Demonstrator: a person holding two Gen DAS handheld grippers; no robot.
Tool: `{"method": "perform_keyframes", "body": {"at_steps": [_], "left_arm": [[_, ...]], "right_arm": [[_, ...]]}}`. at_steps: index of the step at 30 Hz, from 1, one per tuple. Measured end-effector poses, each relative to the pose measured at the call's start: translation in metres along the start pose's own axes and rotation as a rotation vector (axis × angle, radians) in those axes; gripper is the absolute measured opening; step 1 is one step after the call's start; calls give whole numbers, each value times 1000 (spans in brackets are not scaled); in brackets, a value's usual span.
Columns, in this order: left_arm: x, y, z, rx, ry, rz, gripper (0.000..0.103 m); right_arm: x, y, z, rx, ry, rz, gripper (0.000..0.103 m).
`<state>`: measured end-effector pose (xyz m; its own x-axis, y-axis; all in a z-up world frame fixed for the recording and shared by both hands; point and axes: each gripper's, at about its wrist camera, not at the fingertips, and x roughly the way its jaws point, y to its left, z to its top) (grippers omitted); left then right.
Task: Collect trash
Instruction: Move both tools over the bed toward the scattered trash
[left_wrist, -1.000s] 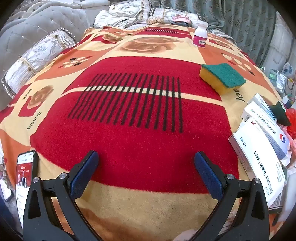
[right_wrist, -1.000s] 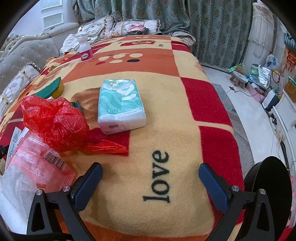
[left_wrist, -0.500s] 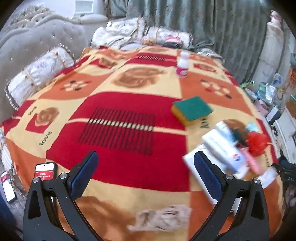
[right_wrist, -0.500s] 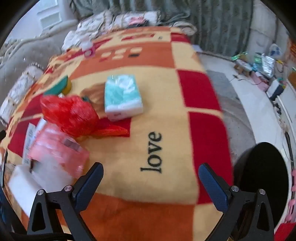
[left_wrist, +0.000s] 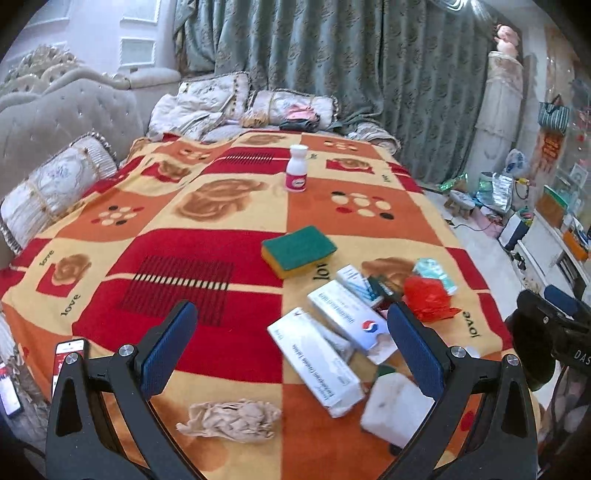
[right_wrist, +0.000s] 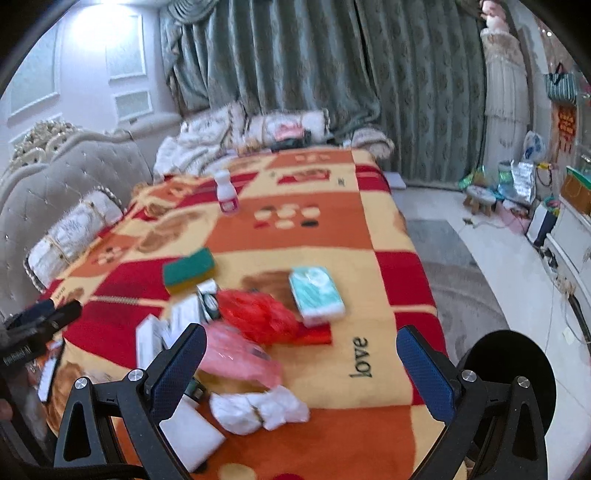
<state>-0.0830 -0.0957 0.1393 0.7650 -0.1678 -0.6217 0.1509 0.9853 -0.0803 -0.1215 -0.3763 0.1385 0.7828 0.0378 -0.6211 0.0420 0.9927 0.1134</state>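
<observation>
Several pieces of trash lie bunched toward the near right corner of the bed. A crumpled beige paper wad sits alone by the near edge, between my left jaws in that view. To its right two long white medicine boxes lie side by side at a slant, with a smaller box beyond them. A crinkled red plastic bag is heaped in the middle of the cluster, touching a flat pink wrapper on its near side. A knotted white tissue wad lies nearest the edge, and a white block rests just beside it, partly behind my right jaws.

A teal tissue pack lies just right of the red bag. A green-topped yellow sponge sits farther in, apart from the pile, and a white bottle with a pink label stands upright well back toward the far end. All of it rests on a red, orange and cream blanket.

My left gripper is spread wide and holds nothing, above the near edge. My right gripper is likewise spread wide and empty.

A black round bin stands on the floor off the right edge. A phone lies at the near left corner.
</observation>
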Motion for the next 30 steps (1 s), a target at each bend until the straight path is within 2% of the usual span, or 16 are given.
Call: {"method": "perform_keyframes", "body": {"at_steps": [11,30], "left_arm": [[-7,-13,4,2,-36,-2,102],[-9,-13,5,-10,-39,-9,102]], "right_arm": [[-16,22,9,-43,-92,-14,103],[-13,24,9,-58,-98,-31,103]]}}
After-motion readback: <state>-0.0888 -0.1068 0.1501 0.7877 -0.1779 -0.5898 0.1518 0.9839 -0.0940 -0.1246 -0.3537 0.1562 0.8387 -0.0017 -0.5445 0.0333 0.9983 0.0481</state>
